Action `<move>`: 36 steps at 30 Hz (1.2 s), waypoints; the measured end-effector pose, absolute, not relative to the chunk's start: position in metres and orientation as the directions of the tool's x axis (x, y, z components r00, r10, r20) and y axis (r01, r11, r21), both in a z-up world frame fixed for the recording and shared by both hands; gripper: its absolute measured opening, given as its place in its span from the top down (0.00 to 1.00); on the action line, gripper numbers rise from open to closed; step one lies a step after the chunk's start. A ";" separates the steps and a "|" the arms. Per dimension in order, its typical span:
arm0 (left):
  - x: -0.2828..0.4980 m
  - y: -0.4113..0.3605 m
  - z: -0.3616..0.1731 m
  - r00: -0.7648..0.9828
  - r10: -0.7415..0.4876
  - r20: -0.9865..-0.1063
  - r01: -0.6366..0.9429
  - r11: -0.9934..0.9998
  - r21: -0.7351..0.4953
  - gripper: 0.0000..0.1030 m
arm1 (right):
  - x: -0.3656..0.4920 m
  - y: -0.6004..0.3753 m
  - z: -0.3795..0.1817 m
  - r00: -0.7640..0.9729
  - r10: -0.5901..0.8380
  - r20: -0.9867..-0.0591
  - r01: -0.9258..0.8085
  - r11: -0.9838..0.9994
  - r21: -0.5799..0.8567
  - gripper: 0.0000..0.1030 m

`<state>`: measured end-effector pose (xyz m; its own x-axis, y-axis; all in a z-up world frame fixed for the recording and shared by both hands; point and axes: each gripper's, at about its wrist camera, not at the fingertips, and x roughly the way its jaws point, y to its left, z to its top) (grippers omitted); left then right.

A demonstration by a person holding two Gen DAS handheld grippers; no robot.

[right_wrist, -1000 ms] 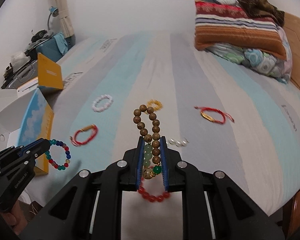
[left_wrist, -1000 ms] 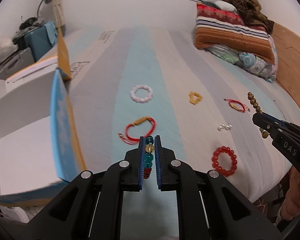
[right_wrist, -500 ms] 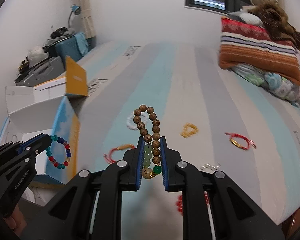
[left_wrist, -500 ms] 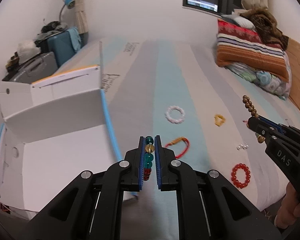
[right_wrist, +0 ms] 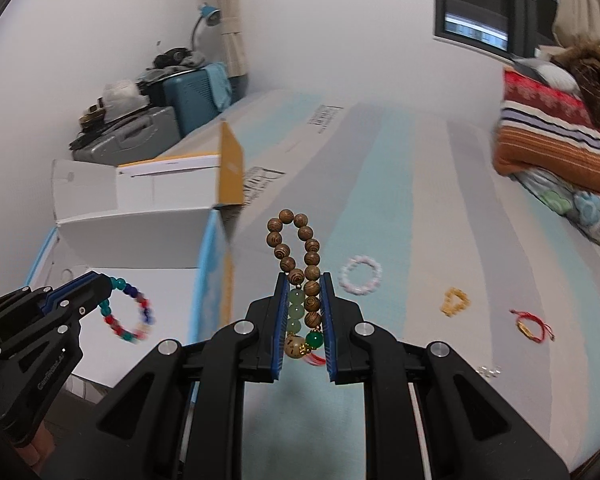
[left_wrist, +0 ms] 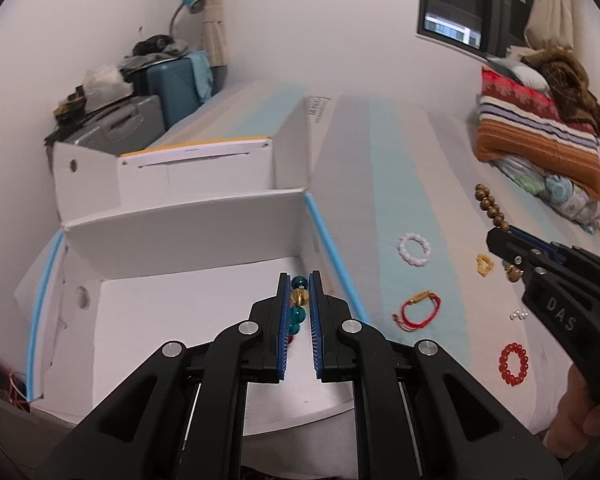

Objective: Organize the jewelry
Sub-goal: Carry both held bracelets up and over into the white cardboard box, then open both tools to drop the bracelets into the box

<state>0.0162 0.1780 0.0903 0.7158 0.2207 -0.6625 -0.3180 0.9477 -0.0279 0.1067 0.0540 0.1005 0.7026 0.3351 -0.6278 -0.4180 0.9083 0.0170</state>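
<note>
My left gripper [left_wrist: 299, 280] is shut on a multicoloured bead bracelet [left_wrist: 299, 297] and holds it over the open white box [left_wrist: 188, 304]. In the right wrist view the same bracelet [right_wrist: 129, 311] hangs from the left gripper [right_wrist: 110, 282] above the box [right_wrist: 140, 240]. My right gripper [right_wrist: 303, 280] is shut on a brown wooden bead bracelet [right_wrist: 296, 248] with green beads, held above the striped bed. It also shows in the left wrist view [left_wrist: 496, 236], right of the box.
On the bed lie a white bracelet [left_wrist: 414, 249], a red cord bracelet [left_wrist: 419, 311], a yellow piece [left_wrist: 485, 265], a red bead bracelet [left_wrist: 513, 363] and small pearls [left_wrist: 518, 314]. Folded blankets [left_wrist: 540, 128] sit far right. Suitcases [left_wrist: 140, 96] stand behind the box.
Both grippers have swung left with their bracelets. The left gripper now hangs over the inside of the white box instead of over the bed.
</note>
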 end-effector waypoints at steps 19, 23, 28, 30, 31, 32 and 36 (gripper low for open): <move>-0.019 0.290 0.080 0.599 0.342 -0.725 -0.507 0.862 -0.012 0.91 | 0.102 0.190 0.070 0.563 0.413 -0.716 -0.571 0.820 0.024 0.86; -0.017 0.303 0.064 0.571 0.340 -0.747 -0.520 0.854 -0.008 0.91 | 0.108 0.209 0.050 0.509 0.400 -0.762 -0.585 0.810 0.034 0.86; -0.016 0.316 0.043 0.530 0.335 -0.779 -0.541 0.841 -0.006 0.91 | 0.115 0.224 0.024 0.440 0.365 -0.820 -0.586 0.809 0.046 0.86; -0.016 0.320 0.037 0.513 0.333 -0.791 -0.546 0.838 -0.002 0.91 | 0.117 0.227 0.016 0.416 0.352 -0.839 -0.583 0.811 0.051 0.86; -0.015 0.323 0.033 0.500 0.331 -0.800 -0.549 0.836 0.003 0.91 | 0.118 0.229 0.011 0.398 0.343 -0.851 -0.581 0.812 0.055 0.86; -0.015 0.326 0.029 0.490 0.330 -0.807 -0.550 0.835 0.008 0.91 | 0.119 0.230 0.007 0.384 0.336 -0.860 -0.578 0.814 0.060 0.86; -0.011 0.331 0.016 0.452 0.315 -0.835 -0.546 0.837 0.021 0.91 | 0.121 0.236 -0.007 0.349 0.307 -0.885 -0.570 0.820 0.059 0.86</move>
